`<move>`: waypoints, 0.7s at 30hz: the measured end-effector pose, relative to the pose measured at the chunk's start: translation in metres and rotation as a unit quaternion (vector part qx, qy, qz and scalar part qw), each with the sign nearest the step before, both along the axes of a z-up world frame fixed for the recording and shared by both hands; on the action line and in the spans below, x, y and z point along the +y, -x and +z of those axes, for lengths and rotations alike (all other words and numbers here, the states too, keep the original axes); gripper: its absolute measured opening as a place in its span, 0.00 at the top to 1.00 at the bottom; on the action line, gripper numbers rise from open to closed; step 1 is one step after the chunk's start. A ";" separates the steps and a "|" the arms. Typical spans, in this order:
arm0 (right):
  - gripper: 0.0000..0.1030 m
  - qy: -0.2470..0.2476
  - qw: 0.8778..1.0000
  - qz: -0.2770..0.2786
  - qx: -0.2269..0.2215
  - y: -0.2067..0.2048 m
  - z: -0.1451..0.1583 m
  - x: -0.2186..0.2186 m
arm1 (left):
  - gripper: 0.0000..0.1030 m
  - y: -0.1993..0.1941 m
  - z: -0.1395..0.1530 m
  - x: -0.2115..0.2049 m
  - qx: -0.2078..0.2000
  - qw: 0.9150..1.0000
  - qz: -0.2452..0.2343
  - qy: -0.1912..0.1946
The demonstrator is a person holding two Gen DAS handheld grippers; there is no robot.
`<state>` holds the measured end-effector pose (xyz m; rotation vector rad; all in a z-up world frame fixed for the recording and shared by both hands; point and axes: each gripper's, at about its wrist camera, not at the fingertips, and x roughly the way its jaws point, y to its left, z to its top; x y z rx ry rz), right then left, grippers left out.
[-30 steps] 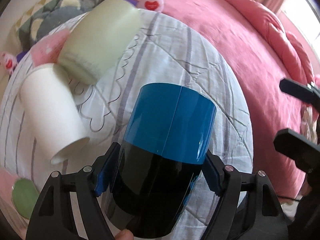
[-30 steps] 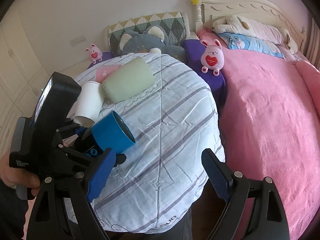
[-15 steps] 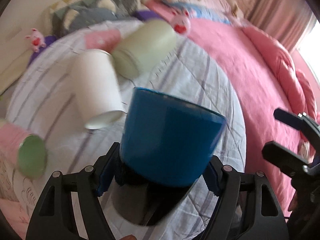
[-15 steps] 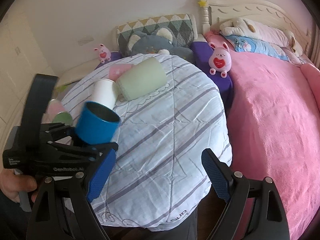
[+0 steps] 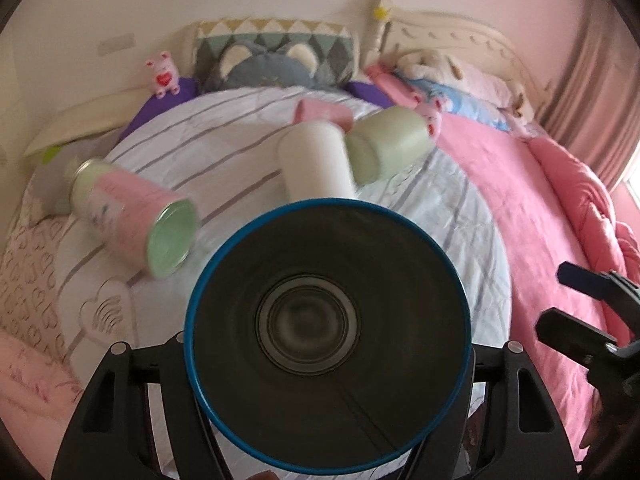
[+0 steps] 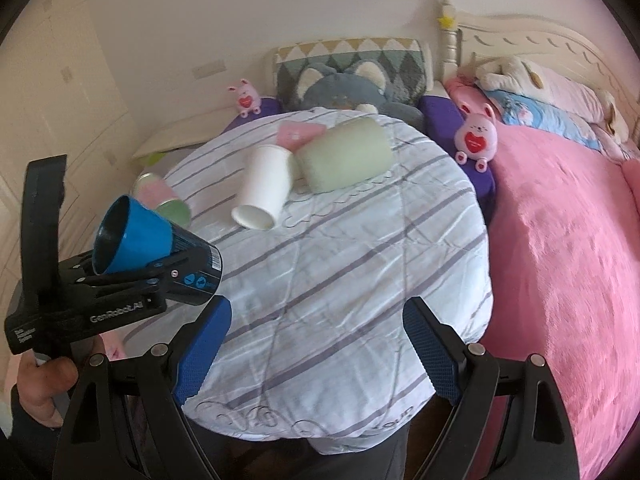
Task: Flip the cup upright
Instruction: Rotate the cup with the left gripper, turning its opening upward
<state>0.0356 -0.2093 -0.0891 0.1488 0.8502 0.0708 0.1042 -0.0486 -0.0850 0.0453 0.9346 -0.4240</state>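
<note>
Blue cup (image 6: pixel 132 236) clamped in our left gripper (image 6: pixel 132 276) jaws, tilted mouth-up above the tabletop (image 6: pixel 360 248) for righting; right gripper (image 6: pixel 316 344) jaws apart, empty.

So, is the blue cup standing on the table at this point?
No, the blue cup is clamped in the left gripper and held tilted in the air beside the table, resting on nothing.

Your left gripper (image 5: pixel 320 364) clamps the blue cup (image 5: pixel 326 336), its dark mouth facing you. Beyond it, on the striped cloth (image 5: pixel 240 168), lie a white cup (image 5: pixel 316 164), green cup (image 5: pixel 386 142) and, left, a pink cup (image 5: pixel 132 216).
</note>
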 end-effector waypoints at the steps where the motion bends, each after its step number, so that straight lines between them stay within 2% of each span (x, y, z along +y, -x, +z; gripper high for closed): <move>1: 0.14 0.001 1.000 0.004 -0.001 0.001 0.001 0.003 | 0.31 0.001 0.000 0.003 0.005 1.000 0.003 0.002; 7: 0.14 0.000 1.000 0.018 -0.005 0.006 0.003 0.016 | 0.31 -0.010 -0.025 0.003 0.043 0.999 0.012 -0.012; 17: 0.14 0.001 1.000 0.011 -0.009 0.011 0.007 0.016 | 0.30 -0.009 -0.024 -0.008 0.017 0.999 0.014 -0.040; 18: 0.14 0.000 1.000 0.010 -0.009 0.011 0.007 0.015 | 0.26 -0.009 -0.023 -0.008 0.015 0.999 0.014 -0.042; 19: 0.14 0.000 1.000 0.008 -0.008 0.011 0.007 0.014 | 0.17 -0.009 -0.022 -0.009 0.011 0.999 0.016 -0.045; 21: 0.14 -0.002 1.000 0.007 -0.008 0.012 0.007 0.013 | 0.11 -0.007 -0.018 -0.009 0.000 0.999 0.018 -0.051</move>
